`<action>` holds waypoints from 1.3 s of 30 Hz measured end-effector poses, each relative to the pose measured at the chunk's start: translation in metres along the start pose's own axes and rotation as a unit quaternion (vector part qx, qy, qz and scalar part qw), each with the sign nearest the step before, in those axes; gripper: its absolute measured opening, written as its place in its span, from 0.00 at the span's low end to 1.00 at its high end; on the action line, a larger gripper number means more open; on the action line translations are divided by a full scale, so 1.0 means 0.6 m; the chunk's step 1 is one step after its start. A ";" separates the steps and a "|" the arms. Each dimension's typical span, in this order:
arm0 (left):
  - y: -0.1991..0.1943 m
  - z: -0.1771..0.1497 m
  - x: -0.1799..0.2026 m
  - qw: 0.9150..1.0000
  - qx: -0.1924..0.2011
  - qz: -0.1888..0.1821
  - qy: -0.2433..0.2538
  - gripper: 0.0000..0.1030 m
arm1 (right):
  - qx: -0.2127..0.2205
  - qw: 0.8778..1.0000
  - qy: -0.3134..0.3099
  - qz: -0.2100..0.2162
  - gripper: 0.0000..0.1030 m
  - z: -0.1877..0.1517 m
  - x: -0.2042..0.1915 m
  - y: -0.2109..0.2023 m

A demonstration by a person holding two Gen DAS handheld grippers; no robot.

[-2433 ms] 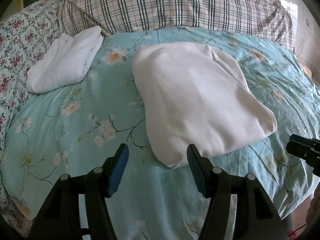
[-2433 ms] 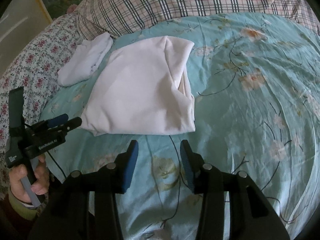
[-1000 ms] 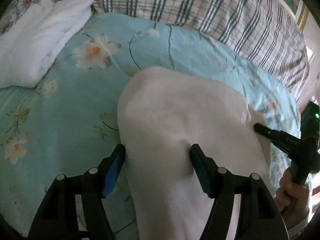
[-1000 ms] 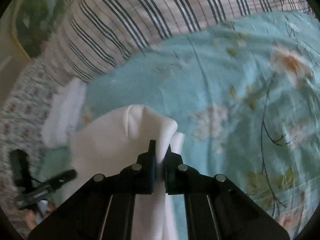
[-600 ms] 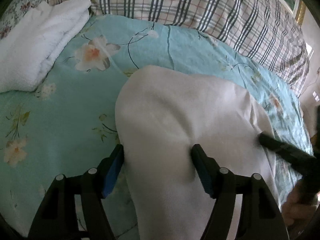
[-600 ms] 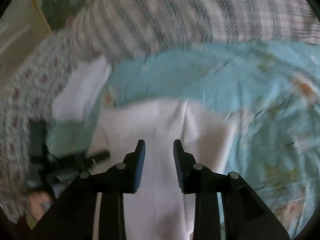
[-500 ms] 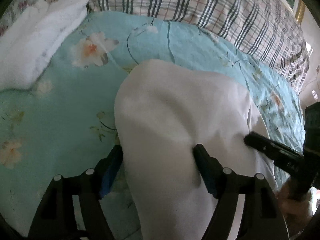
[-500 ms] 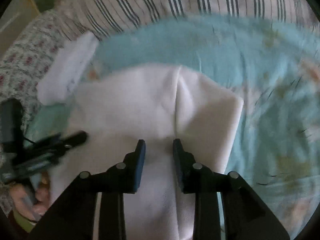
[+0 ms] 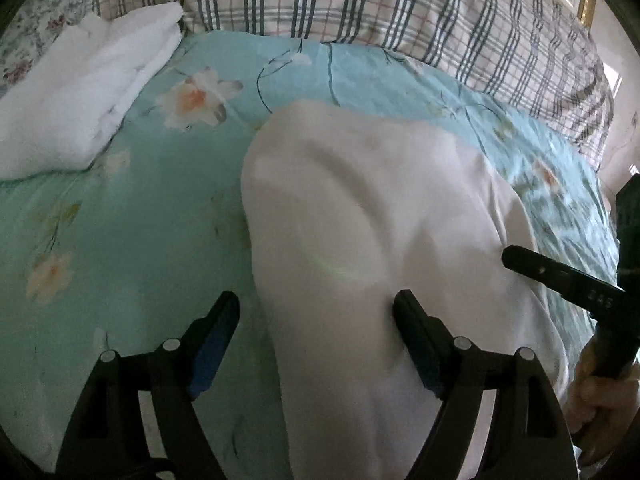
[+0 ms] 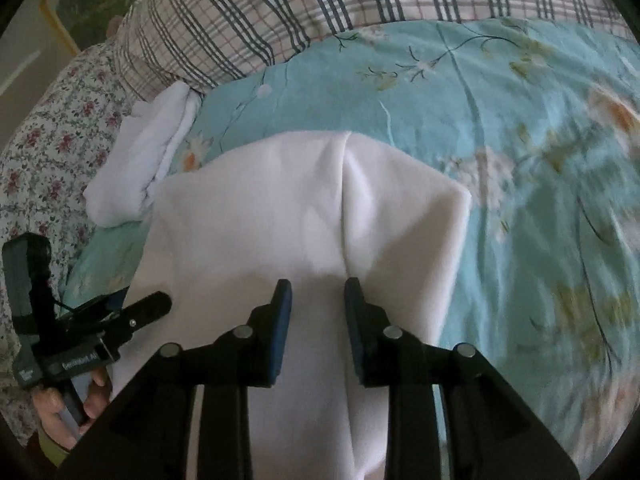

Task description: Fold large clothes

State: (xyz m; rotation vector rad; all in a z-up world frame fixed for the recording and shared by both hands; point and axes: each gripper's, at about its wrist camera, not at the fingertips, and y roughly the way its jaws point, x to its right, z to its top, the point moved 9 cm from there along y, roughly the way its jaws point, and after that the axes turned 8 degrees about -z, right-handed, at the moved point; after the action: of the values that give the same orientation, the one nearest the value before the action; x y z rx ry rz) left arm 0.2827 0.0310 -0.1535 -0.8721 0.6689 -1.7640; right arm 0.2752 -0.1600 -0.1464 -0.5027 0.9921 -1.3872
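Observation:
A folded white garment point(image 9: 360, 216) lies on the turquoise floral bedspread point(image 9: 132, 216); it also shows in the right wrist view point(image 10: 304, 216). My left gripper point(image 9: 316, 312) is open, its jaws astride the garment's near left edge. My right gripper point(image 10: 318, 300) is open just above the garment's middle fold line. The right gripper shows at the right edge of the left wrist view point(image 9: 560, 276); the left gripper shows at the lower left of the right wrist view point(image 10: 132, 320). The garment's near end is hidden under both grippers.
A second folded white cloth point(image 9: 76, 96) lies at the far left, also in the right wrist view point(image 10: 140, 168). A plaid pillow point(image 9: 400, 12) runs along the back. A floral pillow point(image 10: 44, 152) is at the left.
My right gripper let go of the garment's fold and opened, then drew back over the cloth. My left gripper stayed open at the garment's left edge.

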 end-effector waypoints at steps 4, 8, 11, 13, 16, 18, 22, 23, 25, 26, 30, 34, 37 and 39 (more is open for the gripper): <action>-0.051 -0.038 0.012 1.000 0.000 -0.010 -0.013 0.78 | -0.002 1.000 0.018 -0.006 0.31 -0.034 0.005 -0.039; -0.111 -0.082 0.031 1.000 0.011 0.001 0.005 0.78 | 0.019 1.000 0.020 0.007 0.35 -0.065 -0.002 -0.095; -0.144 -0.126 0.041 0.999 0.013 0.023 0.026 0.80 | 0.031 0.999 0.000 0.013 0.50 -0.096 -0.021 -0.131; -0.157 -0.155 0.043 0.999 0.009 0.032 0.037 0.81 | 0.040 0.999 -0.020 0.007 0.60 -0.116 -0.030 -0.150; -0.174 -0.206 0.043 0.998 0.001 0.044 0.053 0.81 | 0.058 0.998 -0.038 -0.007 0.72 -0.148 -0.033 -0.178; -0.188 -0.231 0.037 0.997 0.002 0.050 0.057 0.81 | 0.085 0.995 -0.054 -0.024 0.72 -0.165 -0.030 -0.208; -0.212 -0.251 0.025 0.997 0.013 0.053 0.058 0.81 | 0.146 0.987 -0.069 -0.027 0.98 -0.179 -0.032 -0.268; -0.217 -0.254 0.024 0.996 0.010 0.057 0.061 0.81 | 0.151 0.986 -0.071 -0.027 1.00 -0.185 -0.030 -0.277; -0.230 -0.249 0.029 0.996 0.010 0.060 0.072 0.81 | 0.143 0.985 -0.088 -0.042 1.00 -0.189 -0.032 -0.284; -0.248 -0.243 0.036 0.995 0.019 0.060 0.076 0.81 | 0.144 0.984 -0.095 -0.046 1.00 -0.189 -0.033 -0.290; -0.293 -0.215 0.056 0.993 0.065 0.044 0.091 1.00 | 0.150 0.981 -0.109 -0.050 1.00 -0.180 -0.039 -0.324; -0.271 -0.205 0.055 0.992 0.056 0.054 0.099 1.00 | 0.090 0.990 -0.092 -0.064 1.00 -0.185 -0.024 -0.289; -0.277 -0.191 0.064 0.990 0.069 0.062 0.109 1.00 | 0.050 0.994 -0.081 -0.059 1.00 -0.192 -0.020 -0.265; -0.272 -0.181 0.063 0.989 0.068 0.074 0.112 1.00 | 0.045 0.993 -0.087 -0.061 1.00 -0.197 -0.027 -0.259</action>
State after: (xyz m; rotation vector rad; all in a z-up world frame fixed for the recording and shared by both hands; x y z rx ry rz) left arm 0.0979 0.0539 -0.0819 -0.5223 0.7305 -1.7650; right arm 0.0918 -0.1414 -0.0799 -0.6154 0.7648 -1.4624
